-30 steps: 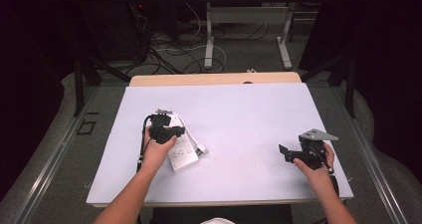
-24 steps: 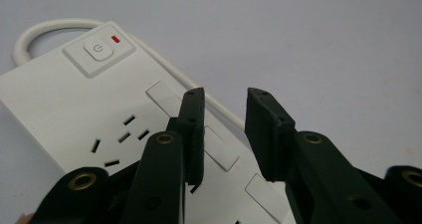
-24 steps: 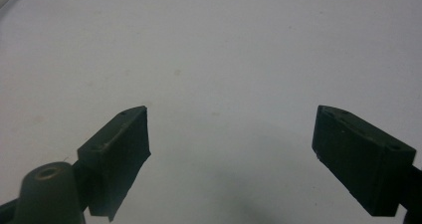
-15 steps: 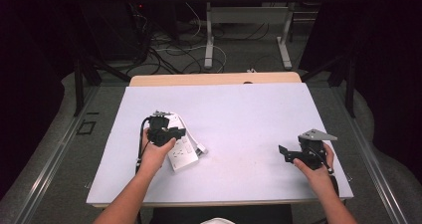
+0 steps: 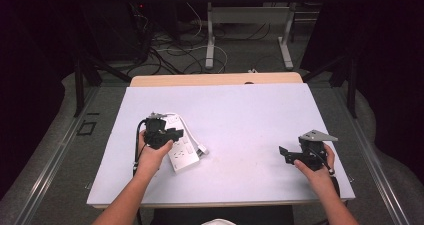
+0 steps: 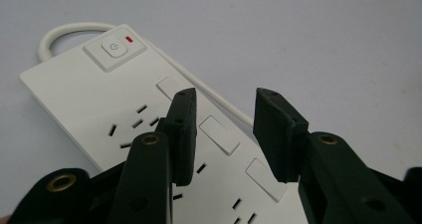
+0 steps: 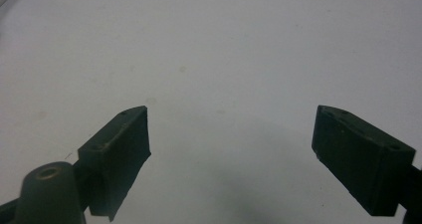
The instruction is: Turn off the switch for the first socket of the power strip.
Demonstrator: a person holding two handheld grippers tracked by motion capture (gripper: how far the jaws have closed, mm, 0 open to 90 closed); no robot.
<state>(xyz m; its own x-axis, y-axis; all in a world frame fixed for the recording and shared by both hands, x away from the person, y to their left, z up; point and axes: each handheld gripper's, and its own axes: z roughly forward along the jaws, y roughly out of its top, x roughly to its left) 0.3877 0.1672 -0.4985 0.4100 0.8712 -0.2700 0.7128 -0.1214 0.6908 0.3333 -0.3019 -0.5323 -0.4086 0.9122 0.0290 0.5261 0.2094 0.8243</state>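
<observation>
On the table [image 5: 240, 110], left half: a white strip [image 5: 182, 154], flat, sockets up, lying slantwise, one end toward the near edge. From its far end, a white cord [image 6: 64, 31], looping round the corner and then running along the strip's long side. Near that end, a switch [image 6: 114, 48] with a small red light [image 6: 130, 39] just beside it.

Left gripper [image 5: 169, 133], in the left hand [image 5: 150, 154]: poised over the far part of the strip, tilted down at it. In the left gripper view [image 6: 224, 129], jaws parted by a moderate gap, just opened wider, with nothing pinched between them. Behind the gap, the strip's face with its flat rectangular covers and socket slots. Whether the pads touch the strip's face: cannot tell. No grip on it.

Right gripper [image 5: 286, 155], in the right hand [image 5: 316, 164]: well apart from the strip, over the right half of the table, near the front edge, pointing left. In the right gripper view [image 7: 231, 134], jaws spread wide, nothing between them, bare table beyond, and a sliver of white cord at the top left corner.

Forearms entering from the near side, one toward each gripper.
</observation>
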